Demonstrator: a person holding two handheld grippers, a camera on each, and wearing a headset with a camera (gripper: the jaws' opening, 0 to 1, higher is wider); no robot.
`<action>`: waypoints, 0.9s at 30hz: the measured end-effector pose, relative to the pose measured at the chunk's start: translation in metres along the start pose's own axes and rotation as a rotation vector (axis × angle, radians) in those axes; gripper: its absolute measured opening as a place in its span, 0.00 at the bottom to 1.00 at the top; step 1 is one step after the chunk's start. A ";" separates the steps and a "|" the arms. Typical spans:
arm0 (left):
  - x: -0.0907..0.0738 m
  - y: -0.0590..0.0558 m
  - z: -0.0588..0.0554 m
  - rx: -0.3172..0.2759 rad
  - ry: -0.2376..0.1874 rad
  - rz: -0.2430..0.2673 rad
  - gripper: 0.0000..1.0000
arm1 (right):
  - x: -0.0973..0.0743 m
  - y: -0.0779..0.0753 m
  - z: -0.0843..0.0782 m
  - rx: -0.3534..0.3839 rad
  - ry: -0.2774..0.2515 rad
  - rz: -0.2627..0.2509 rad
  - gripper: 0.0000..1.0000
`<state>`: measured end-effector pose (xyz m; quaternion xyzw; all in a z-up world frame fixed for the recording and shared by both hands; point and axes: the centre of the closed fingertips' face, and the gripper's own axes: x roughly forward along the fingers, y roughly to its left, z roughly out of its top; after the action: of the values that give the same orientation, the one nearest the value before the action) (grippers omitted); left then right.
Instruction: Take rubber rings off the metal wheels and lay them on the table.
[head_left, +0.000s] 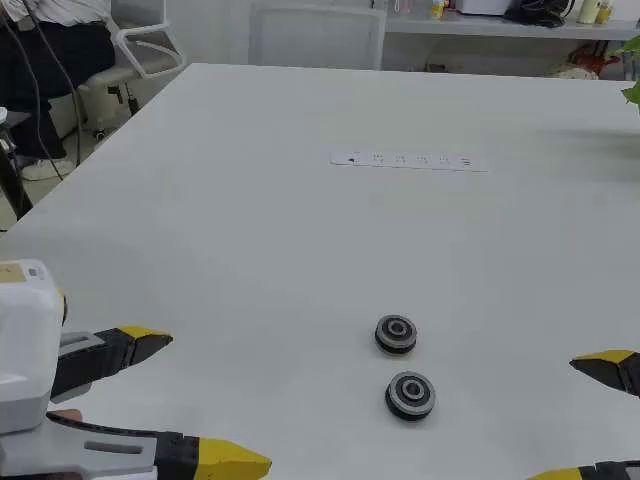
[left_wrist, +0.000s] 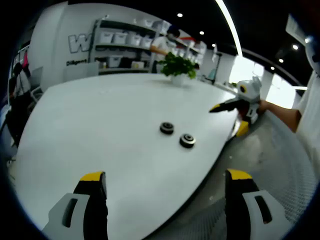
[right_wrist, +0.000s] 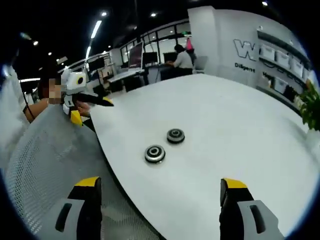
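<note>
Two small metal wheels, each with a dark rubber ring round it, lie flat on the white table (head_left: 300, 230) close to its near edge. The farther wheel (head_left: 396, 334) (left_wrist: 167, 128) (right_wrist: 175, 135) and the nearer wheel (head_left: 410, 395) (left_wrist: 187, 140) (right_wrist: 155, 153) sit a short gap apart. My left gripper (head_left: 205, 400) (left_wrist: 165, 176) is open at the lower left, well off to the wheels' left. My right gripper (head_left: 575, 420) (right_wrist: 160, 183) is open at the lower right, also apart from them. Each gripper holds nothing. Across the table each view catches the other gripper: the right gripper (left_wrist: 235, 105), the left gripper (right_wrist: 87, 100).
A white power strip (head_left: 408, 160) is set into the table's middle, beyond the wheels. Office chairs (head_left: 140, 45) stand past the far left corner. A potted plant (left_wrist: 177, 65) stands at the table's right end. Shelves line the back wall.
</note>
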<state>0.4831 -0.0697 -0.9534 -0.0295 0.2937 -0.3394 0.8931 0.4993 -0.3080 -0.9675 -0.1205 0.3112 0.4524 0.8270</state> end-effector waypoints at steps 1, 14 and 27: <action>0.000 0.000 0.000 -0.003 -0.001 0.001 1.00 | 0.000 0.000 0.000 0.000 0.001 0.000 0.95; -0.001 0.001 0.001 -0.002 -0.005 0.012 1.00 | -0.001 -0.001 0.001 0.016 -0.009 -0.002 0.95; -0.001 0.003 -0.005 -0.005 0.028 0.022 1.00 | -0.002 0.000 0.005 0.028 -0.034 -0.002 0.99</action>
<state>0.4812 -0.0665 -0.9579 -0.0236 0.3075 -0.3292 0.8925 0.5011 -0.3067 -0.9624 -0.1014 0.3031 0.4492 0.8343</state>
